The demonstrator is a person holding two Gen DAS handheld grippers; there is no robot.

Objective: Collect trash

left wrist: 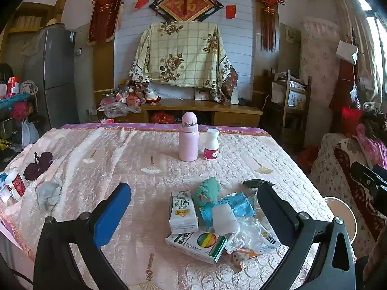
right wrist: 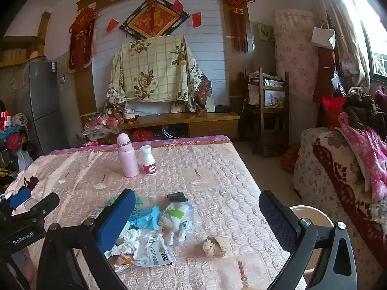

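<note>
A pile of trash lies on the pink tablecloth near the front edge: a white milk carton (left wrist: 182, 211), a green-striped medicine box (left wrist: 197, 242), a blue wrapper (left wrist: 235, 206), a white plastic bag (left wrist: 254, 238) and a teal cloth (left wrist: 206, 191). My left gripper (left wrist: 193, 207) is open above the pile. In the right wrist view the blue wrapper (right wrist: 145, 218), crumpled white bags (right wrist: 176, 220), a printed bag (right wrist: 154, 253), a black scrap (right wrist: 177, 197) and a beige paper ball (right wrist: 216, 245) show. My right gripper (right wrist: 197, 213) is open and empty above them.
A pink flask (left wrist: 188, 137) and a white pill bottle (left wrist: 211, 145) stand at the table's far side. A grey cloth (left wrist: 49, 194) and a cup (left wrist: 15, 184) lie at the left. A round bin (right wrist: 312, 217) stands off the right edge beside a sofa (right wrist: 338, 169).
</note>
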